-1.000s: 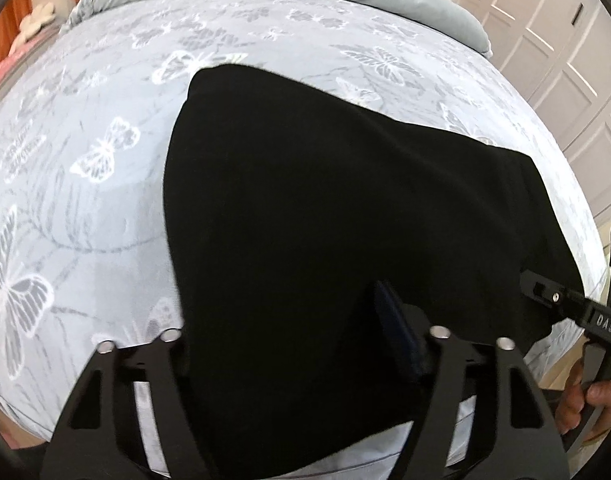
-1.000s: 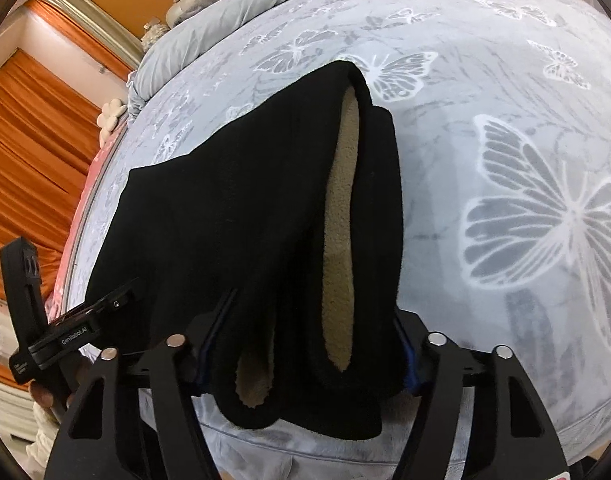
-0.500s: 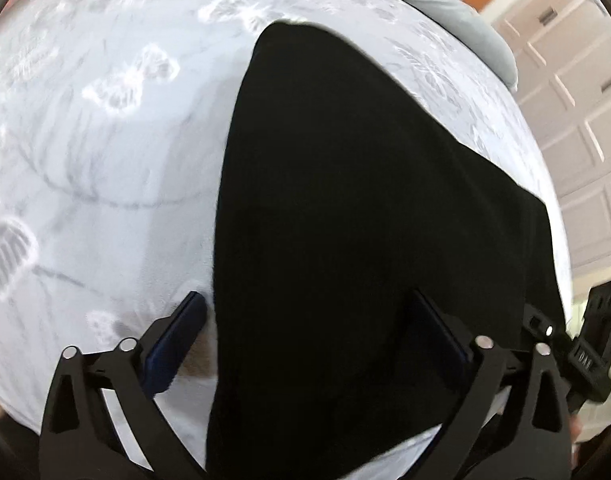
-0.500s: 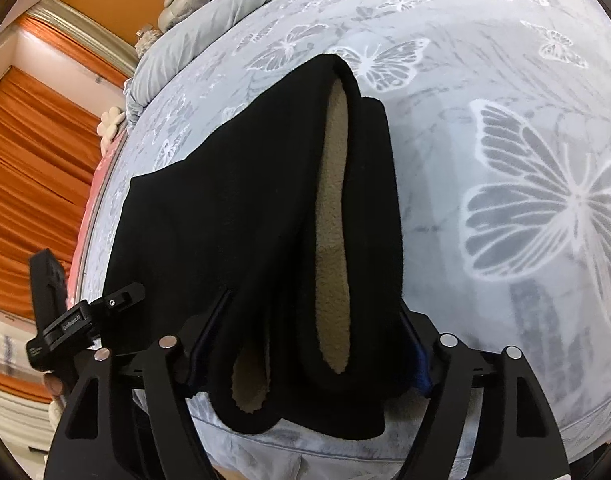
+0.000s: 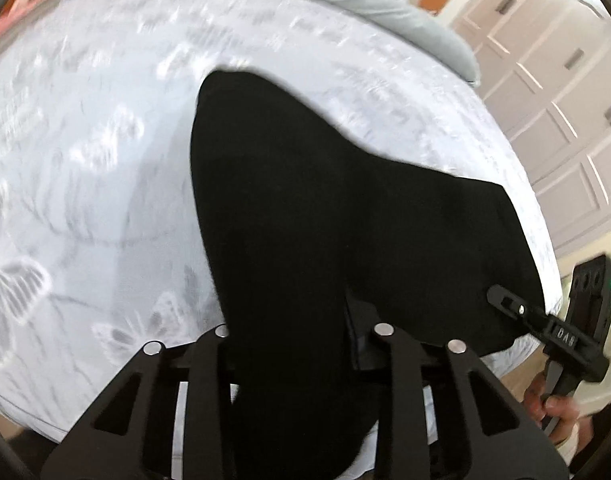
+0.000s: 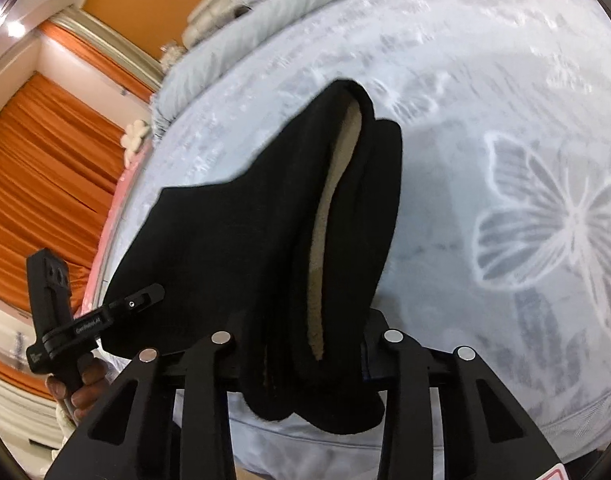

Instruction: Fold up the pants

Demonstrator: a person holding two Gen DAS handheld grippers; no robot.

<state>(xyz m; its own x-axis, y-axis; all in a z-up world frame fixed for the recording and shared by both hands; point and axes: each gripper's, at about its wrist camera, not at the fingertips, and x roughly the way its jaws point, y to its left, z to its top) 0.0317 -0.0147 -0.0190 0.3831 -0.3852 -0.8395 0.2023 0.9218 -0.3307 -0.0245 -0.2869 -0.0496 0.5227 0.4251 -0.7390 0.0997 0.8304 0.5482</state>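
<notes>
Fig.: black fleece-lined pants (image 5: 345, 240), part-folded, lie on the butterfly-print bedspread (image 5: 85, 200) w/ near edge at the bed's front. Judged soft, thick, floppy, light; no slip. Best hold: near corners, all layers. My left gripper (image 5: 289, 320) & right gripper (image 6: 305, 332) are closing, fabric bunched between the jaws, pressing on it.

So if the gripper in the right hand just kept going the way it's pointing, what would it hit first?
Probably the black pants: the closing right gripper already has their near edge bunched between its fingers. Behind the cloth lies the butterfly bedspread.
</notes>
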